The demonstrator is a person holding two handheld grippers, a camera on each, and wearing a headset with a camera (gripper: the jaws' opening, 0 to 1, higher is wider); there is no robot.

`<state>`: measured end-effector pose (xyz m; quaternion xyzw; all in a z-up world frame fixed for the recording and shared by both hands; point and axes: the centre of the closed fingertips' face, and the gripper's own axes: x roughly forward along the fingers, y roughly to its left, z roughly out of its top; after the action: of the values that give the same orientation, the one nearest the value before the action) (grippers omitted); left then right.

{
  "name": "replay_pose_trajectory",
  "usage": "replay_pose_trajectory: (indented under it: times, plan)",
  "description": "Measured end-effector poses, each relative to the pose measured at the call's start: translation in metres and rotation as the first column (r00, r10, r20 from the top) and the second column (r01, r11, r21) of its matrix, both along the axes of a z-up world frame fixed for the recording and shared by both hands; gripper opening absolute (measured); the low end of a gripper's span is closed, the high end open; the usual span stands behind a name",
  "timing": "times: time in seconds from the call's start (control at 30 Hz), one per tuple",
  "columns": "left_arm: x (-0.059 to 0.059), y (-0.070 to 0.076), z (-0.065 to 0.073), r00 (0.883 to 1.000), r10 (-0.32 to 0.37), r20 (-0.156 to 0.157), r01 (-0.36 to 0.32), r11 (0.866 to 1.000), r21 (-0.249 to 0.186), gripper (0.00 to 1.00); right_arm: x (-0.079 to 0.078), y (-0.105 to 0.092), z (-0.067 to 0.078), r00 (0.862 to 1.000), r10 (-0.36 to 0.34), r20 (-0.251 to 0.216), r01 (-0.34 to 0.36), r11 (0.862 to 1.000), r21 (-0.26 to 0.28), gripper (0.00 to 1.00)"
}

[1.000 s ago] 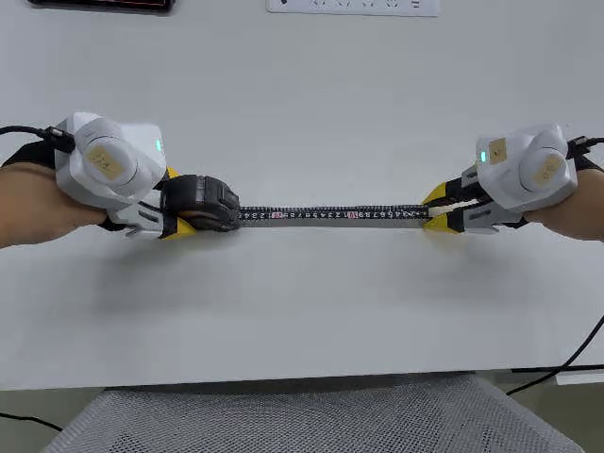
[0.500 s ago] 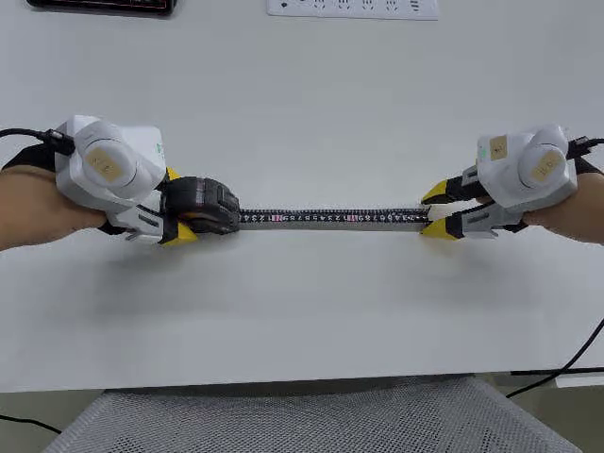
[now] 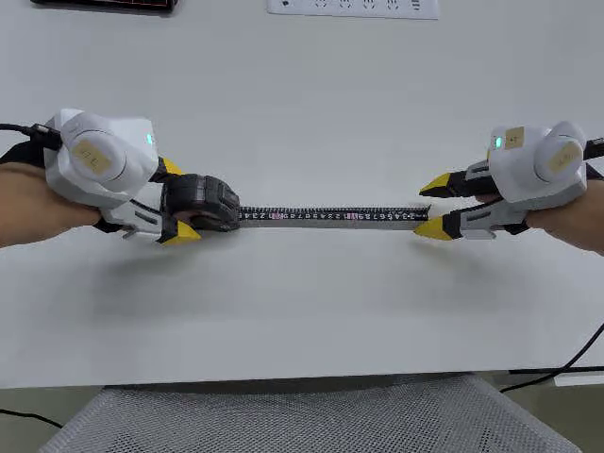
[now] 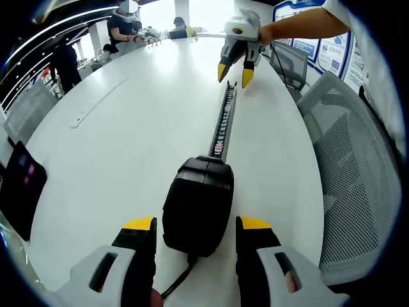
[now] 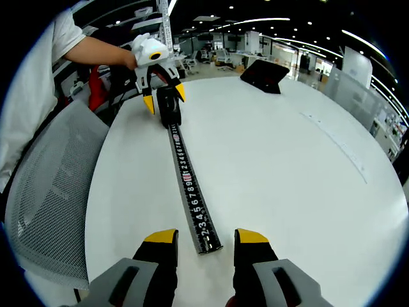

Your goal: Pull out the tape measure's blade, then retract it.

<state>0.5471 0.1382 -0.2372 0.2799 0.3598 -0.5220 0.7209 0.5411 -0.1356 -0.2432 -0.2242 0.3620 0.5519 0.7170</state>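
The tape measure lies on the white counter point(image 3: 302, 113), close to the edge where the person stands. Its dark case point(image 3: 200, 203) is at the 9 o'clock end. The blade point(image 3: 330, 215) runs from the case flat over the counter toward 3 o'clock.

The left gripper point(image 3: 179, 201) has its fingers pressed on the two sides of the case. In the left gripper view the case sits between the yellow ends with almost no gap. I judge that this hold is there to keep the case in its place, so it does not slide when the blade moves.

The right gripper point(image 3: 430, 206) is at the free end of the blade, with its fingers spread. In the right gripper view the tip point(image 5: 209, 246) of the blade lies between them and touches neither one. So the pulling out looks done and the way back is not yet begun. Perhaps a lock or friction keeps the blade stretched, but I cannot see a lock.

Further out, a white power strip point(image 3: 354, 7) lies at 12 o'clock on the far side. A dark flat device point(image 3: 104, 4) is at 11 o'clock. A grey mesh chair point(image 3: 264, 415) stands at 6 o'clock below the counter edge, and a black cable point(image 3: 566, 363) hangs at 4 o'clock. All of these are well apart from the blade. Only the right fingers stand near its path, one on each side of the tip.
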Motion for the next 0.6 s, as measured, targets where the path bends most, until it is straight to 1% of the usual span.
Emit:
replay_pose_trajectory:
  times: [0.07,0.1,0.23,0.3,0.4,0.47,0.5,0.6]
  plan:
    - [0.000,0.002,0.001,1.000,0.009,0.009,-0.009,1.000,0.000,0.47,-0.001,0.001,0.000,1.000,-0.008,0.000,0.008,1.000,0.005,0.33]
    - [0.000,0.002,0.001,1.000,0.015,0.008,-0.015,1.000,-0.003,0.47,-0.001,0.002,0.001,1.000,-0.010,0.001,0.010,1.000,0.006,0.33]
    - [-0.001,0.002,0.008,0.999,0.039,0.015,-0.039,0.999,-0.025,0.49,-0.002,0.002,0.005,1.000,-0.024,0.012,0.024,1.000,0.014,0.34]
    - [-0.001,0.002,0.013,0.998,0.063,0.018,-0.062,0.997,-0.048,0.50,-0.002,0.002,0.008,0.999,-0.038,0.017,0.037,0.999,0.023,0.35]
    - [-0.002,0.002,0.018,0.996,0.084,0.027,-0.082,0.994,-0.067,0.51,-0.004,0.003,0.011,0.998,-0.055,0.024,0.054,0.998,0.029,0.38]
    - [-0.002,0.003,0.022,0.994,0.102,0.039,-0.099,0.992,-0.080,0.52,-0.005,0.004,0.013,0.996,-0.083,0.017,0.082,0.995,0.048,0.41]
    - [-0.002,0.003,0.024,0.993,0.109,0.039,-0.106,0.991,-0.085,0.52,-0.007,0.004,0.014,0.996,-0.086,0.017,0.085,0.995,0.046,0.43]
    - [-0.003,0.005,0.029,0.990,0.130,0.052,-0.124,0.987,-0.100,0.52,-0.009,0.005,0.017,0.993,-0.117,0.018,0.116,0.991,0.059,0.46]
